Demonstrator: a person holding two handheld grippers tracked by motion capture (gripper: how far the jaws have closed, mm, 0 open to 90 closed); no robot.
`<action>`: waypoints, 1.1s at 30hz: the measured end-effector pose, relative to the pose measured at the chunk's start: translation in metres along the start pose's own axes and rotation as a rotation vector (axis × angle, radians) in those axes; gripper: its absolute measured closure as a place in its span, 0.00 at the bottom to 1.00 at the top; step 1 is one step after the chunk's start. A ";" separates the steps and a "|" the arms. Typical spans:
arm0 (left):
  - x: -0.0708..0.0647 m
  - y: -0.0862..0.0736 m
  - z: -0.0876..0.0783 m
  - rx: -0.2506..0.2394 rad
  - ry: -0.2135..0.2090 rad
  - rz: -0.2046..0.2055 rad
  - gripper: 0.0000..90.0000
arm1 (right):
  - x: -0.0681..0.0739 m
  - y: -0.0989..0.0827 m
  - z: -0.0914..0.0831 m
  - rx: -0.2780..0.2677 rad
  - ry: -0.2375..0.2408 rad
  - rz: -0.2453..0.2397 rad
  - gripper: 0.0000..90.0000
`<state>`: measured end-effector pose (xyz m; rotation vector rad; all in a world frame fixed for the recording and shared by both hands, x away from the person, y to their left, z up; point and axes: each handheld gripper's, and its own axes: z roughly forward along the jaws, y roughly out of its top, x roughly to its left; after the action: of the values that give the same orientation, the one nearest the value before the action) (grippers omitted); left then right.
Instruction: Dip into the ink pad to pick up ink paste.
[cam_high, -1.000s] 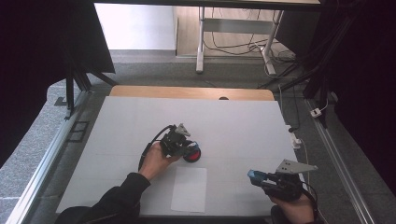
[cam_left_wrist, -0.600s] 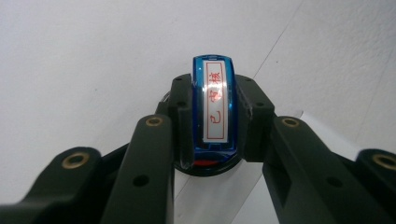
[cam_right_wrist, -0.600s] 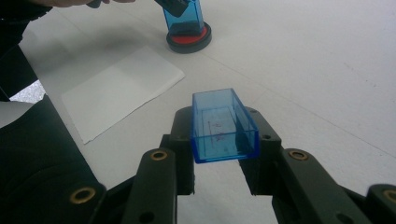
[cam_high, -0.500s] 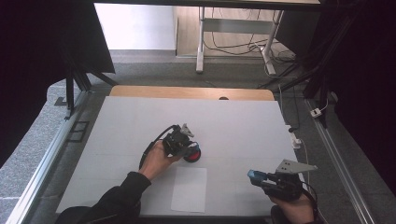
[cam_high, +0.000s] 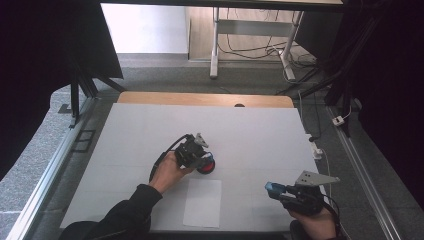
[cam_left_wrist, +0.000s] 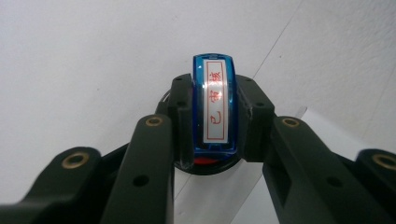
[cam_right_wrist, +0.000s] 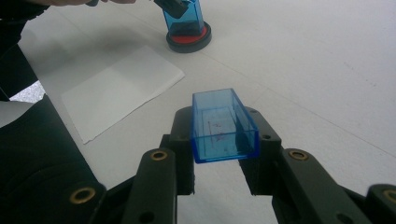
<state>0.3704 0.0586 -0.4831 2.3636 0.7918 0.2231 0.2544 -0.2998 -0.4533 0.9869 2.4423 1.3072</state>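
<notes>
My left gripper (cam_high: 201, 156) is shut on a blue see-through stamp (cam_left_wrist: 215, 107) that carries a white label with red characters. The stamp (cam_right_wrist: 184, 16) stands upright with its lower end on a round red ink pad (cam_high: 206, 166) in a black dish near the middle of the table; the pad (cam_left_wrist: 205, 164) peeks out under the stamp. Near the front right edge, my right gripper (cam_high: 272, 188) is shut on the stamp's empty blue cap (cam_right_wrist: 223, 126), held above the table with its open side towards the camera.
A white sheet of paper (cam_high: 202, 202) lies flat at the front, between the two hands, just below the ink pad. The table (cam_high: 260, 130) is covered in white, with a wooden strip (cam_high: 200, 98) along its far edge. Cables and table legs lie beyond it.
The left gripper with the stamp has edged slightly to the right over the ink pad. The right gripper and cap have stayed still.
</notes>
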 end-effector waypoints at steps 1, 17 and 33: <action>0.002 -0.001 0.000 -0.007 -0.012 -0.012 0.79 | 0.000 0.000 0.000 0.000 0.000 0.000 0.76; 0.008 -0.006 -0.001 -0.044 -0.040 -0.030 0.78 | 0.000 0.000 -0.001 -0.001 0.009 -0.006 0.76; 0.016 -0.012 -0.001 -0.089 -0.078 -0.073 0.78 | 0.001 0.000 -0.001 -0.002 0.006 -0.009 0.76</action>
<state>0.3769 0.0758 -0.4900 2.2417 0.8126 0.1323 0.2532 -0.3004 -0.4529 0.9716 2.4464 1.3117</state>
